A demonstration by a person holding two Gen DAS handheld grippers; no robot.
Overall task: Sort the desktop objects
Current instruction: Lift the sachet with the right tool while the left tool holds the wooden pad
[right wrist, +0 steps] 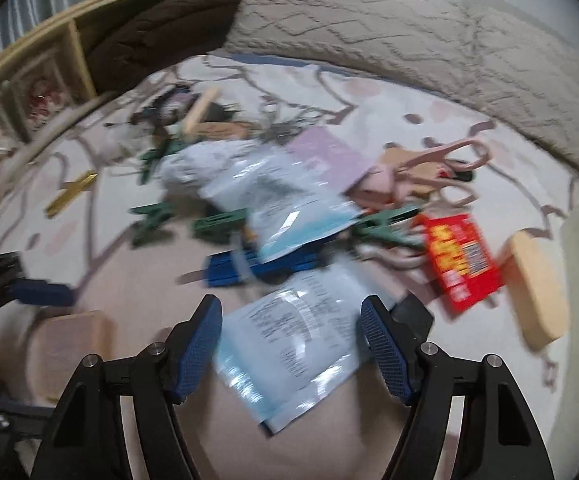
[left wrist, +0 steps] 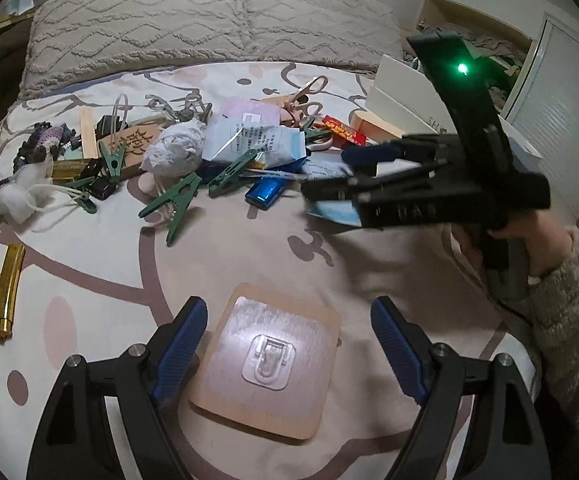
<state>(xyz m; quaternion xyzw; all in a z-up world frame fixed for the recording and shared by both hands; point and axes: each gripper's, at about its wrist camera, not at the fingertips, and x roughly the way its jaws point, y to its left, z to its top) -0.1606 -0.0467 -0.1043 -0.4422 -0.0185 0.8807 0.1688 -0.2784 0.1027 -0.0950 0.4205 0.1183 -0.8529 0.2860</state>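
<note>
Left claw (left wrist: 285, 344) wide, pads clear of the adhesive hook card (left wrist: 267, 364) lying flat on the bed sheet (left wrist: 89, 264) between them. Right claw (right wrist: 291, 340) wide, hanging over a blue-edged packet (right wrist: 289, 356); grip unclear. Clutter pile (left wrist: 177, 152) lies beyond, below the pillow (left wrist: 209, 28).

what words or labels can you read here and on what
"SH": white box, rest hidden behind the right gripper.
Carved character on wooden tag: too stylised to read.
Print on pouch: too small.
Letters on right gripper's body: too dim.
Red packet, print on nearer pouch: blurred.
</note>
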